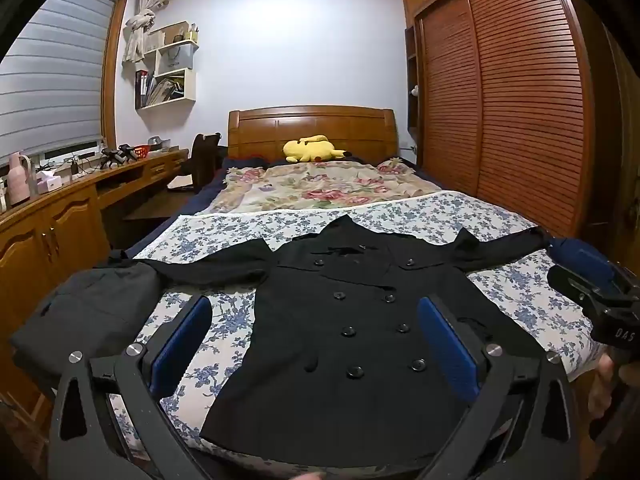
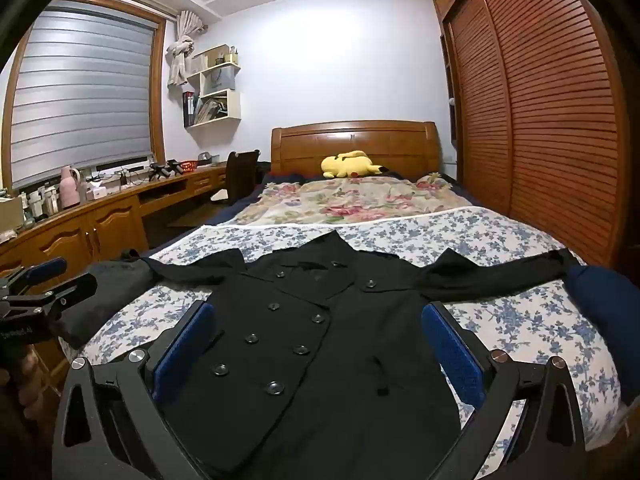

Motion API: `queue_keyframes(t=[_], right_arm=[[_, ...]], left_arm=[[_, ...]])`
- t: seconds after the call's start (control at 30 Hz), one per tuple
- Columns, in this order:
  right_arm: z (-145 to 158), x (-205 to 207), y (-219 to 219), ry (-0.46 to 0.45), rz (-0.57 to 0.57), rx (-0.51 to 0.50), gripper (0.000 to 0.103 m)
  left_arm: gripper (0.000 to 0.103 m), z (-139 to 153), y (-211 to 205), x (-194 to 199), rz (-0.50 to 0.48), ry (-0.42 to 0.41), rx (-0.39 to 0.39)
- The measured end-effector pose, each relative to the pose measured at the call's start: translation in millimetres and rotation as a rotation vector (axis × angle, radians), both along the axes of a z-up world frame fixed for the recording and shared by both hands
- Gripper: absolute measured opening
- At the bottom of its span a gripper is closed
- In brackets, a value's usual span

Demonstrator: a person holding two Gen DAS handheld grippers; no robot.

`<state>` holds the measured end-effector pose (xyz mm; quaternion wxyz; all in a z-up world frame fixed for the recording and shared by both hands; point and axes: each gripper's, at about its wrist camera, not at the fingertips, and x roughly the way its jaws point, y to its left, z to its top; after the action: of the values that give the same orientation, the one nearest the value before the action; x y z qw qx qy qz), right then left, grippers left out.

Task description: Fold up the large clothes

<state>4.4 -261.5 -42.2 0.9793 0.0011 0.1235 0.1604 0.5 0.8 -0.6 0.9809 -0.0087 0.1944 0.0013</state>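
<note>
A black double-breasted coat (image 1: 344,320) (image 2: 320,360) lies spread front-up on the bed, both sleeves stretched out sideways and its collar toward the headboard. My left gripper (image 1: 312,302) hovers over the coat's lower left half, open, its blue pads (image 1: 184,344) wide apart with nothing between them. My right gripper (image 2: 318,307) hangs over the coat's lower right half, also open and empty. Each gripper shows at the edge of the other's view, the left gripper (image 2: 56,276) at the left and the right gripper (image 1: 592,296) at the right.
The bed carries a blue-flowered sheet (image 1: 512,292) and a rose-patterned quilt (image 1: 320,188). A folded grey garment (image 1: 92,312) lies at the bed's left edge, a navy bundle (image 2: 600,312) at its right. A yellow plush toy (image 1: 312,148) lies by the headboard. Slatted wardrobe (image 1: 520,100) right, wooden desk (image 1: 60,208) left.
</note>
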Motion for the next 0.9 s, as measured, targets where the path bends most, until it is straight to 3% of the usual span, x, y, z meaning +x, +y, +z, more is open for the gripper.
queue_keyframes(t=[0.9], right_arm=[[-1,1,1,0.006,0.006,-0.003,0.103]], left_arm=[[0.103,-7,-3,1,0.005,-0.006,0.010]])
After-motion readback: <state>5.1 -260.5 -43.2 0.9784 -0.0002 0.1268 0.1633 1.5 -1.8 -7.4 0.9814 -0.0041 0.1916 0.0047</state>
